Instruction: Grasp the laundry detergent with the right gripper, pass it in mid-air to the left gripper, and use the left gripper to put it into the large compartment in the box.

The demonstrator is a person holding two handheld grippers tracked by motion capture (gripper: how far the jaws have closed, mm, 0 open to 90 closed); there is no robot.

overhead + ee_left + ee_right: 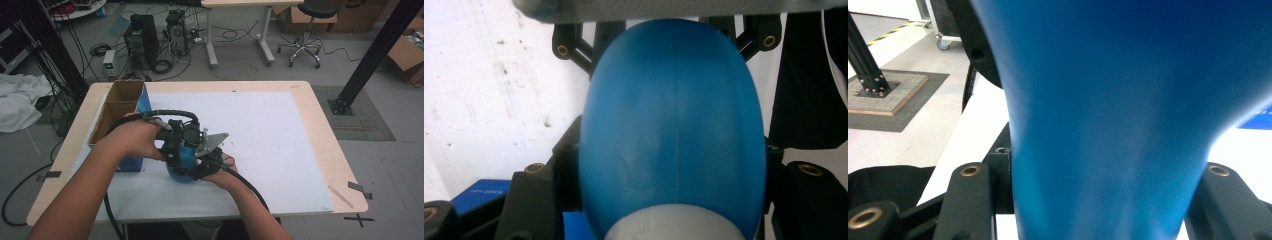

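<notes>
While both clamp the blue bottle at the worktop's near middle, the left hand-held gripper holds its body and the right hand-held gripper its narrower part (its axis seemingly runs between them).

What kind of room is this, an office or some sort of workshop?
Most likely a research lab or workshop: desktop computer towers stand on the floor amid loose cables, a black metal frame post rises beside the table, and cardboard boxes sit nearby.
</notes>
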